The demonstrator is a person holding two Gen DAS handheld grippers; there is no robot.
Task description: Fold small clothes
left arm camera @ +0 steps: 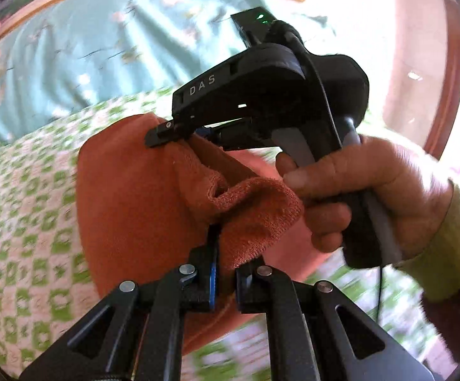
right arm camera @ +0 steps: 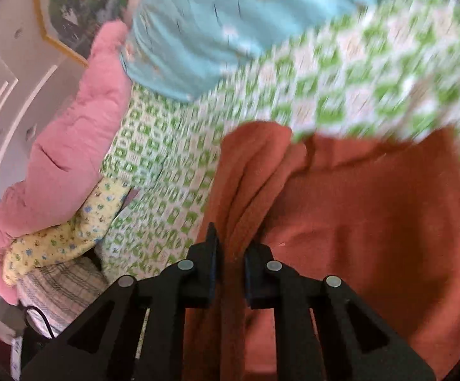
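On right claw (left arm camera: pixel 166 133) (pinching orange cloth (left arm camera: pixel 128 197)): "DAS".

A green-checked bed (right arm camera: pixel 172 171) carries an orange garment (right arm camera: pixel 372 216), blue pillow (right arm camera: pixel 191 31) and pink blanket (right arm camera: pixel 80 127)

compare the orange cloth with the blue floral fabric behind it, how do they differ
The orange cloth is plain rust with a nubby knit surface; the blue floral fabric is smooth, pale and printed. The cloth is pinched by the left gripper and right gripper; the fabric lies untouched. Both sit over the green checked bedspread.
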